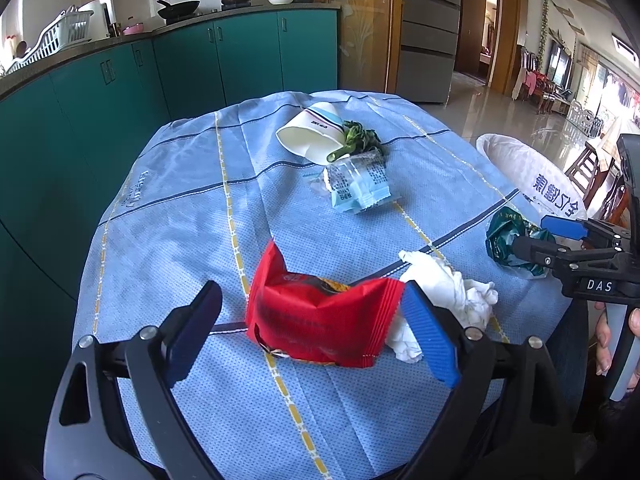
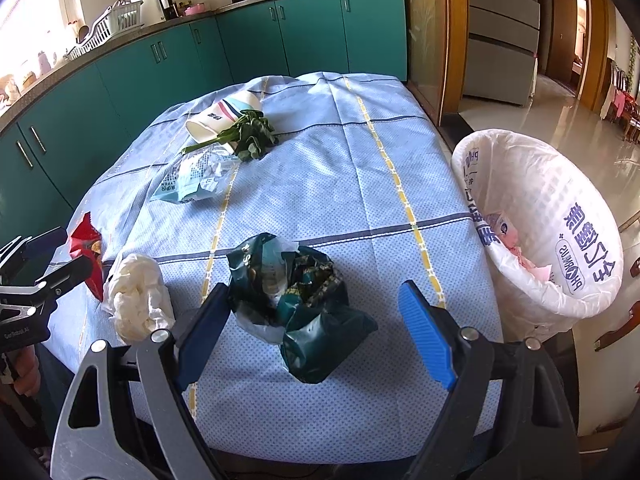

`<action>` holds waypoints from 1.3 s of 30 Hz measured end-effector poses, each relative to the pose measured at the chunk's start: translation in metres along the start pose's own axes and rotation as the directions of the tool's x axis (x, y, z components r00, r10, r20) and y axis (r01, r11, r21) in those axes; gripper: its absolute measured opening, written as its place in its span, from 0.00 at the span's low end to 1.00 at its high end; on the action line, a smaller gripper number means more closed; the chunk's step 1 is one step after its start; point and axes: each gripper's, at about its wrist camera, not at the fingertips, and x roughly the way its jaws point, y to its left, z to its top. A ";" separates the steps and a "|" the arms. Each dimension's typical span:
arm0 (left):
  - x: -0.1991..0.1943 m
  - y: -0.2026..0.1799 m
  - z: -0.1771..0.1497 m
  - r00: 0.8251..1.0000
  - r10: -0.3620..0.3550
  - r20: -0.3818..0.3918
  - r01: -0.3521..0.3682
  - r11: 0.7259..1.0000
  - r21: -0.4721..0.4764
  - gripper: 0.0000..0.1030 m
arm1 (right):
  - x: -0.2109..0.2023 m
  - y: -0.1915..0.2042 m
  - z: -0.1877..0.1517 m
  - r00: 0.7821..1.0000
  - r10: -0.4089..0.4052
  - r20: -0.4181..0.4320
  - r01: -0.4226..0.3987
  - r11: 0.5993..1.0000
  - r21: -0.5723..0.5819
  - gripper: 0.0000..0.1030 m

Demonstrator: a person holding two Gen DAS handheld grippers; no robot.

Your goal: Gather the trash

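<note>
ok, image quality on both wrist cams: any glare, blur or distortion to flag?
Left wrist view: heavy fisheye bending of the green cabinets, blown-out windows at the right, sun glare on the floor; the red wrapper looks slightly soft. Right wrist view: same bending, overexposed window top left, dappled shadows on the tablecloth, the bin liner brightly lit but readable.
</note>
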 end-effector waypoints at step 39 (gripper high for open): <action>0.003 0.031 -0.015 0.998 0.055 -0.032 -0.057 0.997 -0.061 0.91 | -0.005 0.001 0.007 1.000 0.021 0.023 -0.021 1.000 -0.009 0.75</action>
